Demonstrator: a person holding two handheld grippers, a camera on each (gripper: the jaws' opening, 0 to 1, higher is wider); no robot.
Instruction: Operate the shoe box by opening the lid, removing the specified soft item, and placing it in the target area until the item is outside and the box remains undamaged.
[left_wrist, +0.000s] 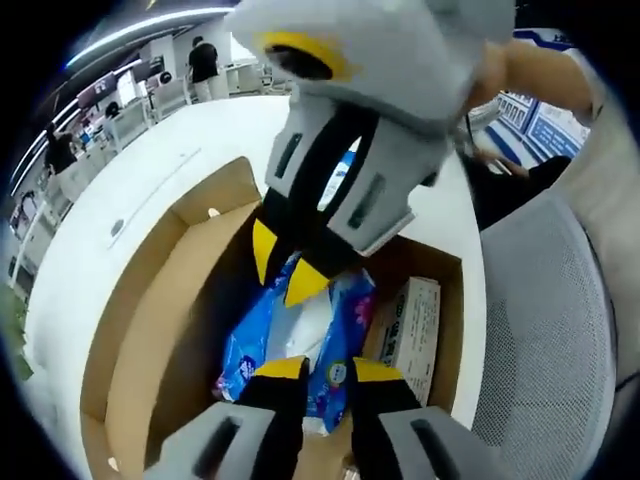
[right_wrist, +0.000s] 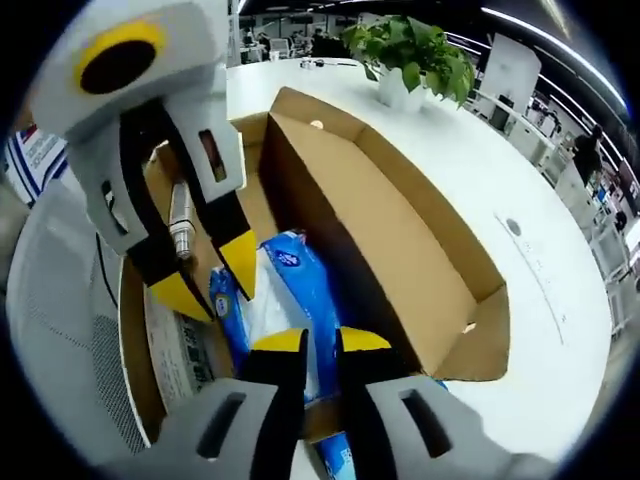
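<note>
In the left gripper view, the left gripper (left_wrist: 326, 369) with grey arms and yellow tips rises from the bottom middle of the frame, its two tips a little apart and holding nothing, just above the blue and white soft plastic pack (left_wrist: 300, 340). The pack lies inside the open brown cardboard shoe box (left_wrist: 150, 300) in the middle of the frame, beside a small white carton (left_wrist: 412, 335) to its right. The right gripper (left_wrist: 285, 268) comes down from the top, with its yellow tips near the pack, a little apart. The box sits on a white round table (left_wrist: 120, 190). In the right gripper view, the right gripper (right_wrist: 320, 342) rises from the bottom, its tips a little apart over the pack (right_wrist: 300, 285), which lies in the box (right_wrist: 400, 250) at the middle. The left gripper (right_wrist: 213, 278) reaches in from the upper left, its tips apart. A green leafy plant in a white pot (right_wrist: 405, 50) stands at the top.
</note>
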